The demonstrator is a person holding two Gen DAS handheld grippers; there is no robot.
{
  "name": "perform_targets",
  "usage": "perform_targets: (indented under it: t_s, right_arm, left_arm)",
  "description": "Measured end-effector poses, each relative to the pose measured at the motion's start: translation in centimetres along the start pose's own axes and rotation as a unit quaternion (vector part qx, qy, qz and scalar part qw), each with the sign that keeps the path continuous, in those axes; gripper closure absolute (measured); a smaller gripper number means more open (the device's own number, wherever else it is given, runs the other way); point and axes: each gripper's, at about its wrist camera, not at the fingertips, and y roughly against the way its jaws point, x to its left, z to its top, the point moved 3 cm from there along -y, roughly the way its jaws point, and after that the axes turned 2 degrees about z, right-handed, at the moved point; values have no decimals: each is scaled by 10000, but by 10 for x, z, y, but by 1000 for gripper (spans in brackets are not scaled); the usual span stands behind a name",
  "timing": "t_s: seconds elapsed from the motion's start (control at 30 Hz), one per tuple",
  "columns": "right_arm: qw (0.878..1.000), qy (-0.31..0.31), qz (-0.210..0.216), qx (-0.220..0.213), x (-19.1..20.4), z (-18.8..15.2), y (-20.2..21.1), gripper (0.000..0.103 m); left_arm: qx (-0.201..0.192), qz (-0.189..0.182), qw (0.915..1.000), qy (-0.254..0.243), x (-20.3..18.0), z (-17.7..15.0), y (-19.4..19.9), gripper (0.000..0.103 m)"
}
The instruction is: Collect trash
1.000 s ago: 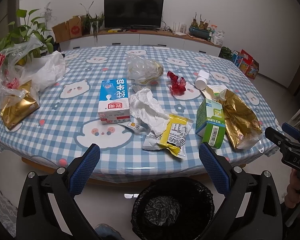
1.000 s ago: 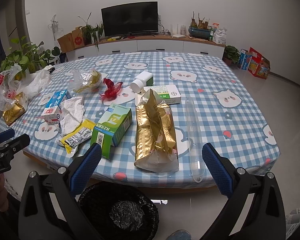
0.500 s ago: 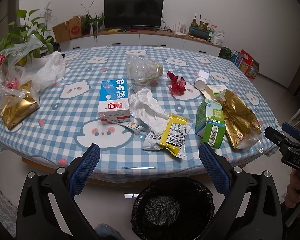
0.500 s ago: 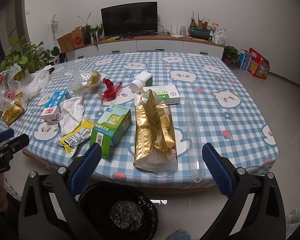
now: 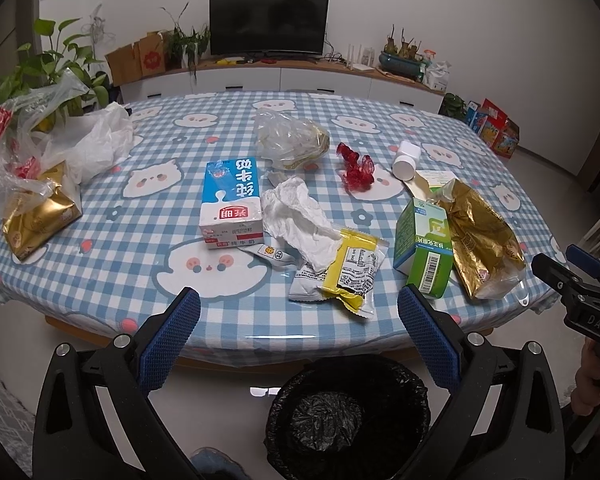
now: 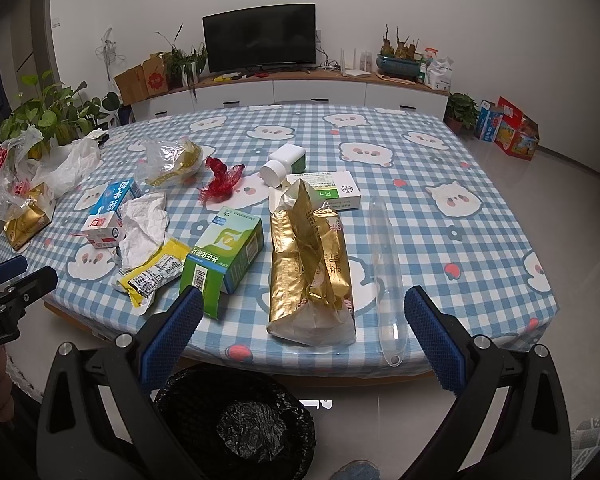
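2 grippers hang spread wide and empty at the near edge of the table [image 5: 112, 280], the left gripper [image 5: 299, 334] facing the litter's middle and the right gripper [image 6: 303, 334] facing its right end, with a black-lined bin [image 5: 348, 416] on the floor just below the edge. Largest of the trash is the gold foil bag [image 6: 310, 268], lying flat and crumpled, its base near the table edge; it probably weighs little, is slick and crackly, and would hold best if pinched on a folded ridge near its open top. Beside it, on its right in the right wrist view, lies a clear plastic tube [image 6: 384, 272], light, smooth and likely to roll, so a grip across its middle seems safest. The green carton [image 6: 224, 256] and the blue milk carton [image 5: 230, 204] both look stiff enough to clamp across their narrow sides, though either may cave if empty. The white crumpled paper [image 5: 300, 220] is soft and should bunch anywhere. The yellow snack wrapper [image 5: 350, 268] lies flat, so its raised torn end looks the easiest place to catch. Smallest is the red cellophane scrap [image 5: 356, 168], flimsy and springy, best nipped at its bunched middle.
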Motion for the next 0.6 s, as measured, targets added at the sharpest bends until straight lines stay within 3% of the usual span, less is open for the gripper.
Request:
perform_targets:
  t_s: [0.27,0.6]
  right_arm:
    - [9998,174,97,-59,30,20,-8,7]
    - [9992,332,218,99,74,43,-42,7]
  left_arm:
    - [-33,170,9998,34,16,28,-10,6]
    - [231,362,9988,245,44,73,-59,6]
